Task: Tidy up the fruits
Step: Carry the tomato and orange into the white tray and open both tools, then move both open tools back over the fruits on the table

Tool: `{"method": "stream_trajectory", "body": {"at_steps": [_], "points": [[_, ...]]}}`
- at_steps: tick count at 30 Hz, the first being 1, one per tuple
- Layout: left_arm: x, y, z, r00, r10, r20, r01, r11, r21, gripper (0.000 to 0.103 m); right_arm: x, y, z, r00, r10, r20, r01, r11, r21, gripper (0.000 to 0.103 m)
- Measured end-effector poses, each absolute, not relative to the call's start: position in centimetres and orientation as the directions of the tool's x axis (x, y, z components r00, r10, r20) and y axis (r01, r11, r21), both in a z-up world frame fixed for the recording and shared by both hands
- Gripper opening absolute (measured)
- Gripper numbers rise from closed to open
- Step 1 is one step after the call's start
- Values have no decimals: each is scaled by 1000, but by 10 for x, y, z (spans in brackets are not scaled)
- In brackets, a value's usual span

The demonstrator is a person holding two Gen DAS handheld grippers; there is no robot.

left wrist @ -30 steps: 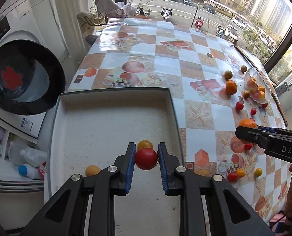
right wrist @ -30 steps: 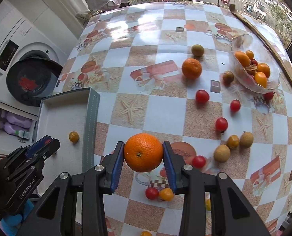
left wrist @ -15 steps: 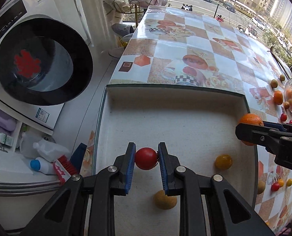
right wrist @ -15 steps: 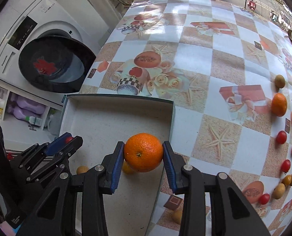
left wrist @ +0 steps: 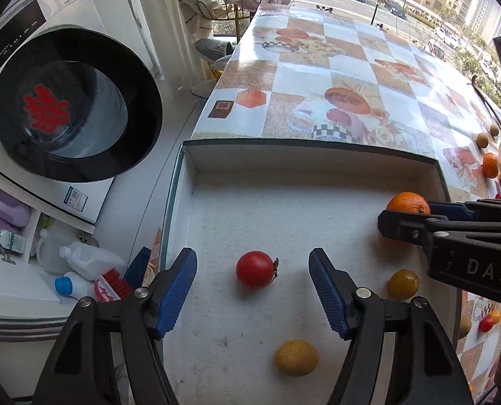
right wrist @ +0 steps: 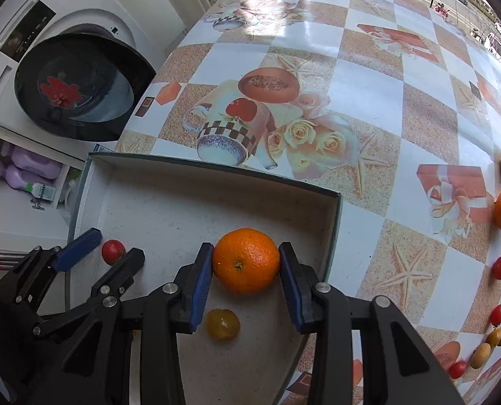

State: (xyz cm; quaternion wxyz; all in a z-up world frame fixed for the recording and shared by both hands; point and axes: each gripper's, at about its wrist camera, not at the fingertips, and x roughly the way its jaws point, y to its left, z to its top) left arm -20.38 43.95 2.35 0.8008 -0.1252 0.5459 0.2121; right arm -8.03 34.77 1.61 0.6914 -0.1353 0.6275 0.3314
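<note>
Left gripper (left wrist: 253, 281) spread wide around freed tomato (left wrist: 255, 268), right gripper (right wrist: 246, 262) clamping orange (right wrist: 246, 260) over tray (left wrist: 304, 157); risks rolling into tomato once dropped

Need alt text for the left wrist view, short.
Open left tongs frame a red tomato resting on the floor of a white tray. Right tongs hold an orange over the tray's right side, near two yellow fruits.
</note>
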Motion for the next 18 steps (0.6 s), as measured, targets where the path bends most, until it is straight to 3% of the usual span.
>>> {"method": "stream_trajectory", "body": {"at_steps": [5, 8, 10, 12, 18], "points": [[-204, 436, 21, 292, 218, -931, -462, 885, 63, 70, -74, 351, 15, -25, 309, -951, -610, 749, 259, 47], [-206, 435, 23, 292, 219, -931, -466, 883, 61, 70, -67, 349, 18, -51, 352, -935, -585, 748, 314, 59], [-206, 434, 24, 290, 219, -932, -466, 882, 62, 71, -67, 348, 24, -57, 380, -923, -582, 739, 340, 74], [-206, 431, 26, 293, 220, -931, -461, 885, 64, 71, -69, 347, 32, -48, 405, -913, -579, 734, 356, 83], [-204, 413, 37, 301, 228, -926, -433, 898, 80, 71, -69, 322, 52, -20, 451, -893, -528, 753, 392, 83]]}}
